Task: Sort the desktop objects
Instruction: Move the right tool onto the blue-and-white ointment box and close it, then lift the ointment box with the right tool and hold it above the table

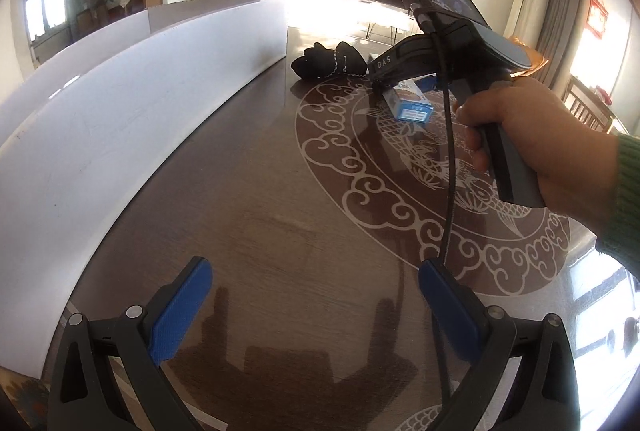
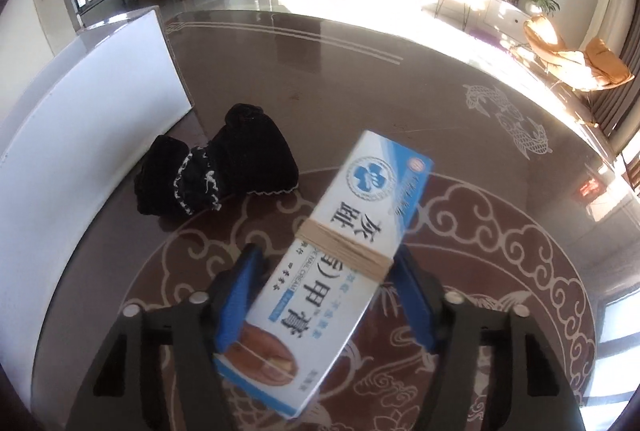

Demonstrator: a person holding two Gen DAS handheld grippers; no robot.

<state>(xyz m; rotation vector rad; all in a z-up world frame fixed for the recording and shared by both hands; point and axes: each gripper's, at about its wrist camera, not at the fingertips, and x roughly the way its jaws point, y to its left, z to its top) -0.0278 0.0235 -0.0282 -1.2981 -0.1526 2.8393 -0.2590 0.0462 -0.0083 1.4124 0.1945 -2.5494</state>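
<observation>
My right gripper (image 2: 326, 287) is shut on a white and blue nail cream box (image 2: 332, 263) bound with a rubber band, holding it tilted above the table. The box (image 1: 410, 101) and the right gripper (image 1: 380, 85) also show in the left wrist view, at the far middle of the table. A black velvet pouch (image 2: 224, 171) with lace trim lies on the table just beyond the box, near the white box; it shows in the left wrist view too (image 1: 330, 65). My left gripper (image 1: 316, 295) is open and empty above the near part of the table.
A large white box (image 1: 120, 135) stands along the table's left side, also in the right wrist view (image 2: 92, 135). The dark glossy table (image 1: 280, 199) carries a white cloud and fish pattern. A cable (image 1: 448, 167) hangs from the right gripper. Beyond the table lie a TV and chairs.
</observation>
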